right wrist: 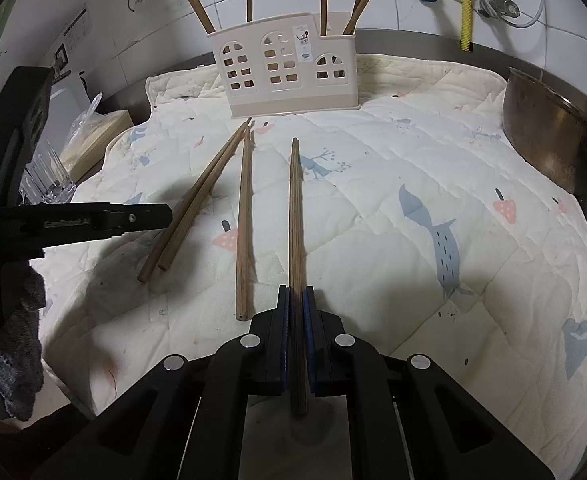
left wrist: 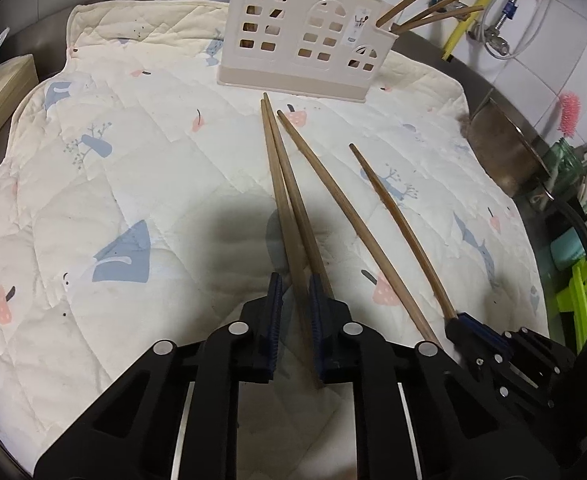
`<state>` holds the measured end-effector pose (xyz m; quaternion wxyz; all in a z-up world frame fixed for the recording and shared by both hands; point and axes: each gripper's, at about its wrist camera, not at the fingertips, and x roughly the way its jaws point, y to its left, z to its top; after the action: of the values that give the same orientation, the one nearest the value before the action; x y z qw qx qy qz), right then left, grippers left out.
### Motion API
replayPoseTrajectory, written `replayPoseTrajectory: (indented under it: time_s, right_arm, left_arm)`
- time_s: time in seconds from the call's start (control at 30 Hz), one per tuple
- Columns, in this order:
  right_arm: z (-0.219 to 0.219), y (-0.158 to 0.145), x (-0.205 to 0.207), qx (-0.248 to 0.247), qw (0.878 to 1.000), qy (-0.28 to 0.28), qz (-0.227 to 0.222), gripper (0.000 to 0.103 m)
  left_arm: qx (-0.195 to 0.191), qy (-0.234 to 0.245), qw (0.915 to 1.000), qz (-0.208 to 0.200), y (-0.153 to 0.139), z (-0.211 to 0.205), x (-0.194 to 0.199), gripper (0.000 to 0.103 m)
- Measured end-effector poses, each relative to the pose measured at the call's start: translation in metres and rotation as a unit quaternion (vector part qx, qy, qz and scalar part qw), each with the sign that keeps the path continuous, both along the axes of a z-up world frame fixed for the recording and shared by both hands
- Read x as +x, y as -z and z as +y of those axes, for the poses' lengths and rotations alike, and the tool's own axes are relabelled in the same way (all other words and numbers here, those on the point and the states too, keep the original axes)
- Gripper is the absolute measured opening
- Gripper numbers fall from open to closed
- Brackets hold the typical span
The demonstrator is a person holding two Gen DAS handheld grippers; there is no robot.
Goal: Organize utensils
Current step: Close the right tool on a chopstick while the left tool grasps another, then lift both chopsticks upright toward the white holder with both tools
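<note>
The left gripper (left wrist: 295,296) pitches steeply down over a pair of chopsticks (left wrist: 281,184) lying on the quilted mat (right wrist: 413,160), jaws narrow about them, though whether the pads press I cannot tell. To its right lies a loose chopstick (right wrist: 245,208), then the right gripper (right wrist: 297,304), equally tilted, clamps a single chopstick (right wrist: 295,208) aimed at the utensil holder (right wrist: 285,76). The holder's sticker (right wrist: 303,44) is unreadable; only the right view shows a glass tumbler (right wrist: 45,180), only the left a green rack (left wrist: 573,292).

Both cameras sit low and close over the quilted mat (left wrist: 133,168), looking forward and down along their own black fingers at the bottom of the frame. Both see the cream utensil holder (right wrist: 281,76) at the top. The right view sits further right. Each sees the other gripper at its edge.
</note>
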<state>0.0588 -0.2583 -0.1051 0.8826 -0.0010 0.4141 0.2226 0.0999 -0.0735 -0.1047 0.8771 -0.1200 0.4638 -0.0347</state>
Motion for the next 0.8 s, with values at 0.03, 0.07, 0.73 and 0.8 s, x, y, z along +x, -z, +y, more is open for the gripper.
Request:
replayPoseTrajectory:
  time_s: [0.03,0.07,0.73,0.8]
  right_arm:
    - [0.000,0.000,0.001,0.001,1.000,0.000,0.000,0.007]
    - [0.000,0.000,0.001,0.001,1.000,0.000,0.000,0.007]
    - [0.001,0.002,0.001,-0.006,1.000,0.007,0.000,0.007]
    - [0.002,0.001,0.001,-0.011,1.000,0.008,-0.001,0.007]
  left_arm:
    - [-0.003,-0.002,1.0000,0.001,0.001,0.000,0.001,0.012]
    - [-0.005,-0.002,1.0000,0.002,0.002,-0.001,0.002,0.012]
    - [-0.016,-0.011,0.9998,0.009,0.008,-0.002,0.012,0.012]
    - [-0.017,-0.010,0.9998,0.009,0.009,0.000,0.012,0.009]
